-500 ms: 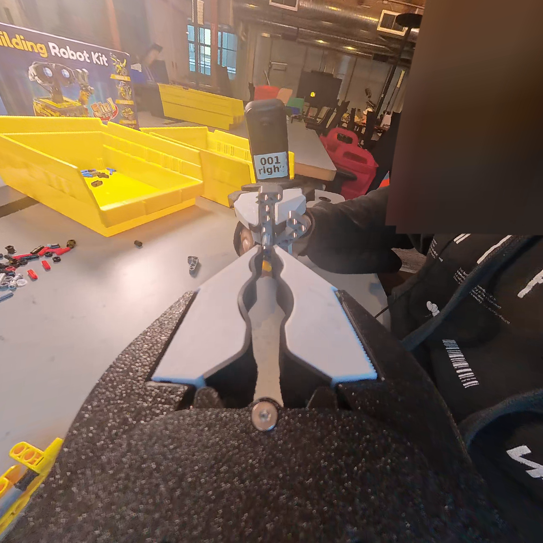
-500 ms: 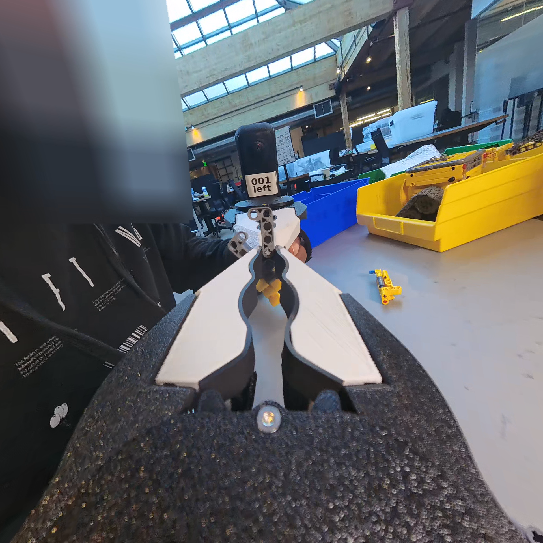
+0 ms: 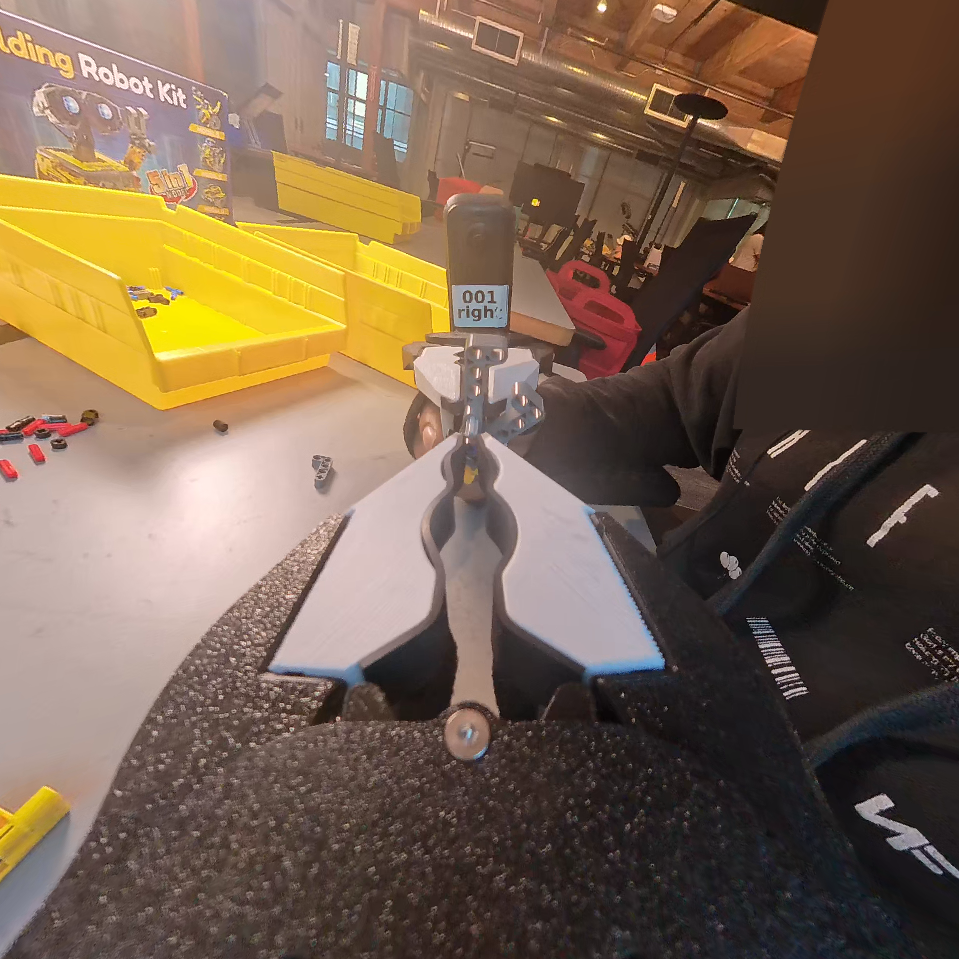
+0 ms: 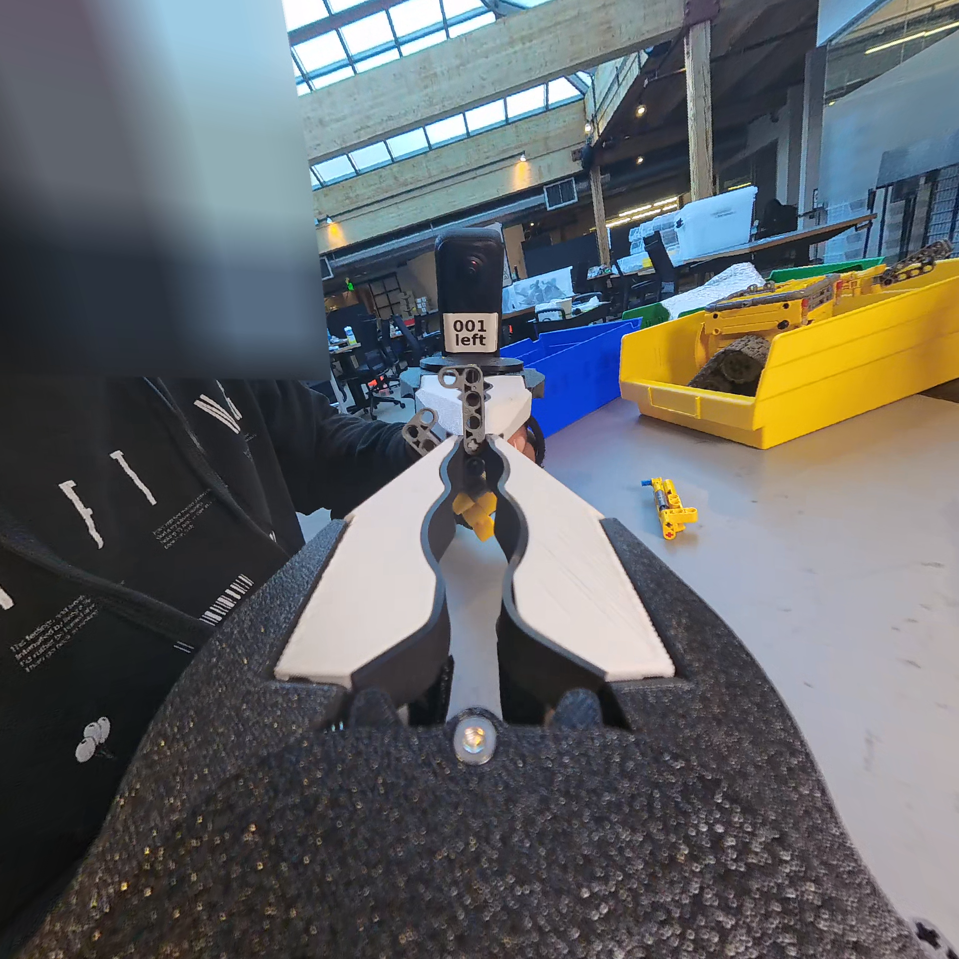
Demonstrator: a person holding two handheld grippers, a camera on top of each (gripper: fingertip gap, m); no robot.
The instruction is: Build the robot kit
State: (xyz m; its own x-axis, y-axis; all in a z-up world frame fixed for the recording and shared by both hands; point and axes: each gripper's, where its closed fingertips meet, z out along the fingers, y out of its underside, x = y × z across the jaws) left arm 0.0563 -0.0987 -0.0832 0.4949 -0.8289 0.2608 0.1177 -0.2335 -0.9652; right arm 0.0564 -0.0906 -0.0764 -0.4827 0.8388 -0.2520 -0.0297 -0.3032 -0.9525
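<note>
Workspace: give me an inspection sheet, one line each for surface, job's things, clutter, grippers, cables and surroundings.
surface: grey table, lightly scuffed.
job's things: grey toy piece with holes, upright; its yellow end sits between the fingers of the right gripper.
clutter: small red and black parts, loose grey part, small yellow build, yellow bins, blue bin, kit box.
grippers: left gripper faces the right gripper; both are shut on the grey toy piece.
cables: nothing seen.
surroundings: workshop with desks and chairs; person in black hoodie close behind the grippers.
</note>
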